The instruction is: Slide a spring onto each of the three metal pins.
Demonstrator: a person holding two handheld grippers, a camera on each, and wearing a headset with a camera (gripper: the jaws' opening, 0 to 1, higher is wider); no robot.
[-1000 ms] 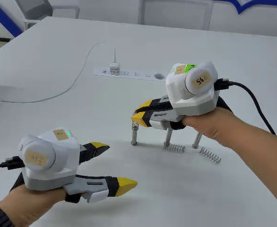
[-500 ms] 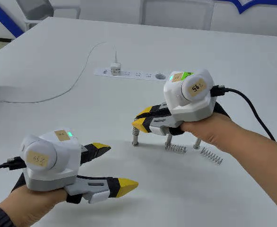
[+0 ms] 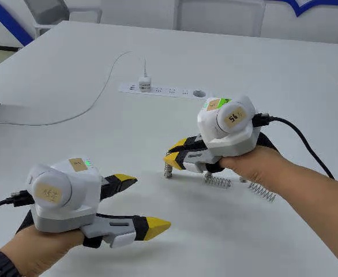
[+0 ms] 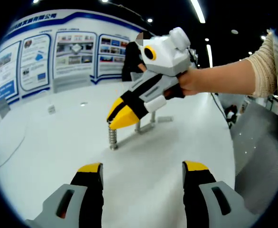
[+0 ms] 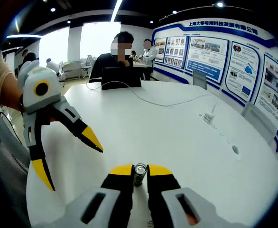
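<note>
The spring (image 4: 113, 137) sits on the pin (image 5: 140, 171), just under the tips of the right gripper (image 3: 172, 159). Its fingers are narrow and hold the top of the pin between them. Two loose springs (image 3: 217, 181) lie on the table (image 3: 157, 63) behind these fingers. The left gripper (image 4: 143, 167) is well apart, fingers wide, holding nothing.

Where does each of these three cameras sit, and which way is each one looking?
Head view: on the person's headset, looking forward and down at the table; left hand, right hand, left gripper and right gripper show.
Left gripper view: on the left gripper, looking along its open jaws at the right gripper over the pin.
Right gripper view: on the right gripper, looking along jaws closed around the pin's top; left gripper at left.
Shared: the gripper views face each other.
</note>
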